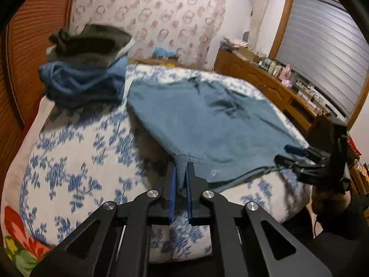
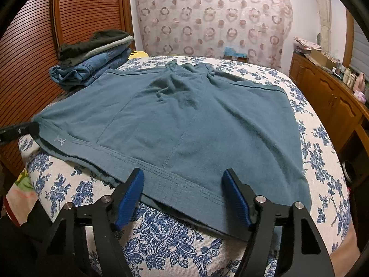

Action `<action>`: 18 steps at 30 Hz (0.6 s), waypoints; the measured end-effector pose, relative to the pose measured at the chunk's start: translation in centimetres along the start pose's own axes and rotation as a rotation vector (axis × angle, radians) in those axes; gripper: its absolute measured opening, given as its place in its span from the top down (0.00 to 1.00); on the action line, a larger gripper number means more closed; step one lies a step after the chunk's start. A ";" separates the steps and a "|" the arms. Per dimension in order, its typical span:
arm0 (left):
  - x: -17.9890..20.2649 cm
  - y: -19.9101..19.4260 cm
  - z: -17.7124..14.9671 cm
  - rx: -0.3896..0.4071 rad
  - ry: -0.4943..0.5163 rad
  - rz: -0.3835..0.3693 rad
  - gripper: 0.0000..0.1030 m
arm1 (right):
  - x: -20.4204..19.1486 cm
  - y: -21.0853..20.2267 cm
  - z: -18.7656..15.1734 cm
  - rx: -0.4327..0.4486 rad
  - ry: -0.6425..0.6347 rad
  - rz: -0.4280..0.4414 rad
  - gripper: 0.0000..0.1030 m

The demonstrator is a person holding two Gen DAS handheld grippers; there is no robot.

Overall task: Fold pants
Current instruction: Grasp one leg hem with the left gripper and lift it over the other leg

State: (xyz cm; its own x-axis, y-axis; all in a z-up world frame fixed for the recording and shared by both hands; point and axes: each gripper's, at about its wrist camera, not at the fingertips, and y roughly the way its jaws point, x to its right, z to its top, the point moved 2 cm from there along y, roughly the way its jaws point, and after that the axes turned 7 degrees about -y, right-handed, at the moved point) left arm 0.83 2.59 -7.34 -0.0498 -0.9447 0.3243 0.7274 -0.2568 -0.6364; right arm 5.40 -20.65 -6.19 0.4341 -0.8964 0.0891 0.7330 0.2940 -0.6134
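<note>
Teal-blue pants (image 2: 184,120) lie spread flat on a bed with a blue floral cover (image 2: 166,237), waistband toward me. They also show in the left wrist view (image 1: 207,124). My left gripper (image 1: 181,170) is shut on the waistband's left corner; its tip shows at the left of the right wrist view (image 2: 20,131). My right gripper (image 2: 183,184) is open, its blue pads straddling the near waistband edge without pinching it. It shows at the right of the left wrist view (image 1: 297,159).
A stack of folded clothes, jeans under dark garments (image 2: 92,55), sits at the bed's far left by a slatted wooden door (image 2: 46,46). A wooden dresser (image 2: 334,101) with bottles runs along the right. A patterned curtain (image 2: 212,16) hangs behind.
</note>
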 end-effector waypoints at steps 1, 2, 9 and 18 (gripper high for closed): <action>0.3 -0.1 0.3 0.004 0.005 -0.009 0.92 | 0.0 0.2 0.2 0.001 0.001 0.000 0.36; 0.6 -0.1 0.7 0.007 0.011 -0.018 0.92 | 0.1 0.0 0.2 0.004 0.002 -0.001 0.37; 3.9 0.0 4.1 0.052 0.084 -0.083 0.92 | 0.9 -0.6 0.6 0.023 0.012 -0.010 0.38; 8.9 1.5 8.0 0.075 0.180 -0.187 0.92 | 2.4 -2.0 0.4 0.051 0.028 -0.030 0.38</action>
State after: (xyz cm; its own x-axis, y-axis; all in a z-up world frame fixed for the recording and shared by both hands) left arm 6.94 -4.56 0.14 -0.3039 -0.9052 0.2970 0.7427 -0.4204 -0.5212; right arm 5.20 -23.26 -4.42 0.3974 -0.9138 0.0841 0.7714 0.2830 -0.5700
